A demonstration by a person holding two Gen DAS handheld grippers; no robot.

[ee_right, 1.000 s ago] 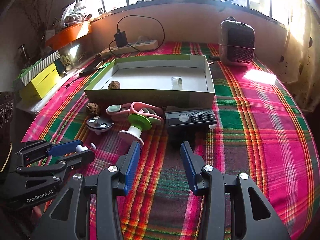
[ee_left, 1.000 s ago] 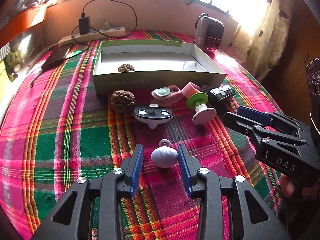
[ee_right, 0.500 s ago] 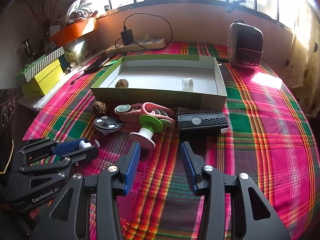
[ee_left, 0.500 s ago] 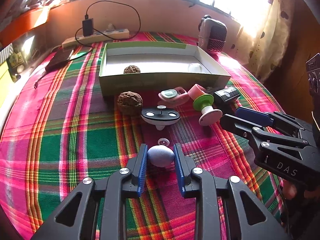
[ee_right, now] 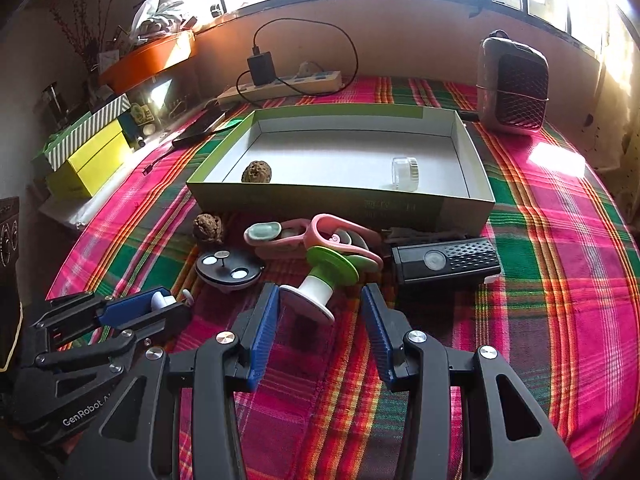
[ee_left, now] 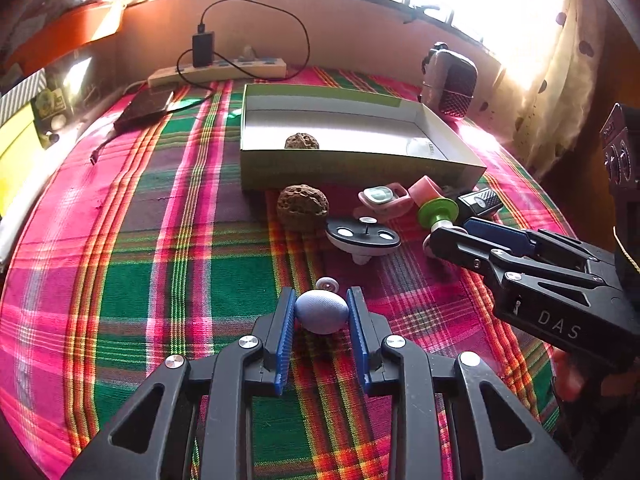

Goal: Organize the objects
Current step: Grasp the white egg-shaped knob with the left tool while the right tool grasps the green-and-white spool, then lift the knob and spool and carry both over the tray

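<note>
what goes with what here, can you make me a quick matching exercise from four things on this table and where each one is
Things:
1. pale blue egg
2. green and white spool
3. clear jar
4. black spinning top

Places:
A. inside the green box
B. between the open right gripper fingers
C. clamped in the left gripper
D. on the plaid cloth beside the walnut

Pairs: 1-C, 2-B, 3-A, 4-D

"DAS" stands in pale letters on the right hand-held gripper (ee_left: pixel 452 236). "GenRobot" is printed on the left hand-held gripper (ee_right: pixel 176 308).
</note>
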